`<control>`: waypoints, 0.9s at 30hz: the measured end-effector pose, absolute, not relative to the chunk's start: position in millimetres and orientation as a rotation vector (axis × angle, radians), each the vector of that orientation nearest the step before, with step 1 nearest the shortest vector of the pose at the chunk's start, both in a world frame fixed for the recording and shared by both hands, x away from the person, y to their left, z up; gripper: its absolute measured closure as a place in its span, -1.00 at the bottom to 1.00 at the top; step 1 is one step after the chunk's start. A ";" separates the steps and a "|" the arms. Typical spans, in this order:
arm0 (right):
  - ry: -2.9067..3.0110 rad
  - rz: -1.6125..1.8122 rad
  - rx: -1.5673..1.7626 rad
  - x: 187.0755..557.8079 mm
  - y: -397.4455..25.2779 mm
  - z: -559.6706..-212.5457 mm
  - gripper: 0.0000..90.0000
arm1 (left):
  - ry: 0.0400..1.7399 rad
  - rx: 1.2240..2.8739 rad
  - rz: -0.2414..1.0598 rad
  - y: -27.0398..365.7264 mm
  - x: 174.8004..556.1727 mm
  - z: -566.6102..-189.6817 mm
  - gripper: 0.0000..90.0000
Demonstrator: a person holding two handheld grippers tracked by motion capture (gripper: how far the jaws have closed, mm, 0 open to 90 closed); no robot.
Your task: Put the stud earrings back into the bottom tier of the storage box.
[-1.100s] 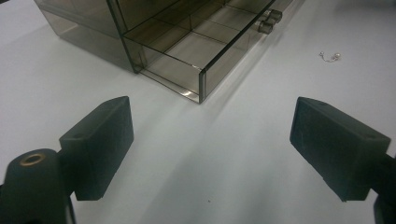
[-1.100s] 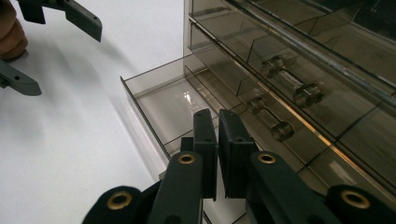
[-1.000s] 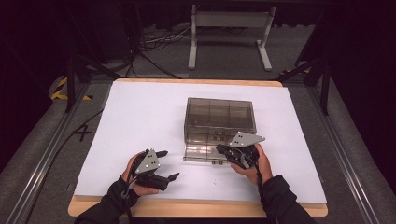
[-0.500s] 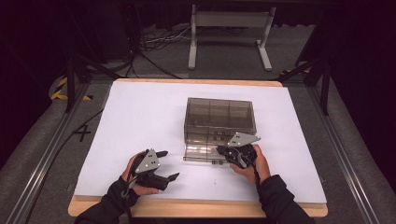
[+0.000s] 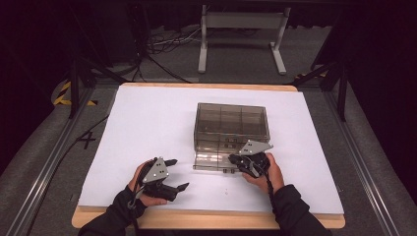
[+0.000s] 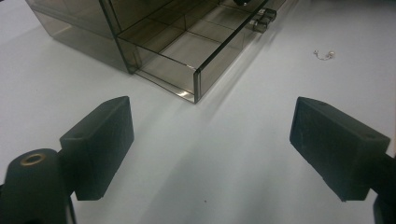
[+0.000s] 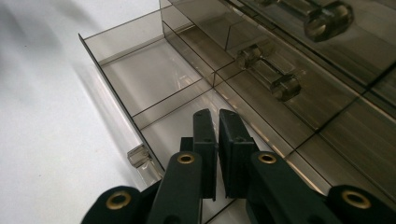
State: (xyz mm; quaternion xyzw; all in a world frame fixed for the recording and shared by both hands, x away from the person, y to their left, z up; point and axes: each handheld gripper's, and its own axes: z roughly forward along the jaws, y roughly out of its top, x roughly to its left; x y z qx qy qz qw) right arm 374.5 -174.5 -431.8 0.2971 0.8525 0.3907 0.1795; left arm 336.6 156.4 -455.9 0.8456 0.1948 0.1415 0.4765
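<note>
— Count first: one smoky clear drawer box (image 5: 231, 125), one drawer (image 5: 211, 161) pulled out of it, two hand-held grippers, one tiny earring (image 6: 324, 54) on the white desk (image 5: 147, 123).

— Where does the drawer sit?

— At the box's near side, bottom level, slid toward the person. Its long axis runs left to right across the desk; its open front with the clear handle (image 7: 139, 155) faces the person.

— Grippers?

— Right hand-held gripper (image 7: 217, 122) is over the drawer's inside, jaws clenched together with nothing visible between them. Left hand-held gripper (image 5: 173, 173) rests on the desk left of the drawer, released, jaws wide apart.
</note>
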 end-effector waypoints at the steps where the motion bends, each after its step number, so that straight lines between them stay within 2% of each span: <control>1: 2.411 1.102 0.838 374.6 -174.4 -432.1 0.91 | 0.476 2.067 0.344 156.5 336.9 -455.9 -0.68; 27: 2.409 1.105 0.843 373.6 -175.9 -434.1 0.85 | 0.474 2.075 0.338 155.4 337.1 -456.2 -0.69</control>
